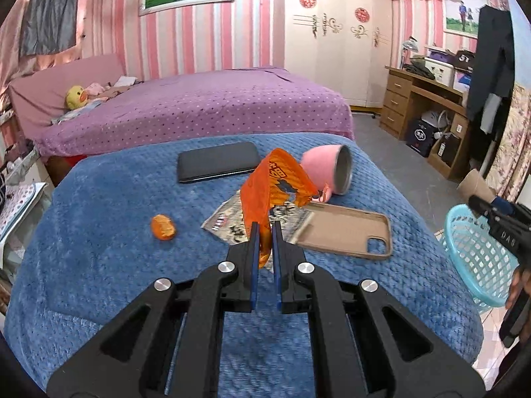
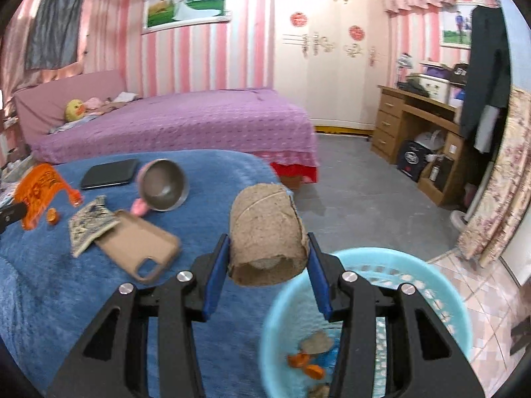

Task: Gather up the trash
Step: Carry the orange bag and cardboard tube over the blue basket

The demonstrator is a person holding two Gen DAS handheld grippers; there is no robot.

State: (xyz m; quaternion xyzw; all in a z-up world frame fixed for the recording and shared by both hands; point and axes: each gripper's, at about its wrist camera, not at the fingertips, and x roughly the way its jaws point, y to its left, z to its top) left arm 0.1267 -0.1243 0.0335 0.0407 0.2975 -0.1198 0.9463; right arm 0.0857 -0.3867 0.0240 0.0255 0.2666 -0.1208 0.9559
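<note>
My left gripper [image 1: 265, 229] is shut on an orange snack wrapper [image 1: 275, 182] and holds it up above the blue blanket [image 1: 99, 265]. The wrapper also shows at the far left of the right wrist view [image 2: 39, 185]. My right gripper [image 2: 268, 242] is shut on a brown cardboard roll [image 2: 265, 232], held over the near rim of the light blue basket [image 2: 441, 301]. The basket holds orange peel [image 2: 305, 364] and brown scraps. A small orange piece [image 1: 163, 227] and a printed grey wrapper [image 1: 232, 222] lie on the blanket.
A black phone [image 1: 217, 162], a tipped pink mug [image 1: 332, 169] and a tan phone case [image 1: 351, 232] lie on the blanket. A purple bed [image 1: 199, 106] stands behind. A wooden desk [image 1: 428, 106] stands at the right, by the grey floor.
</note>
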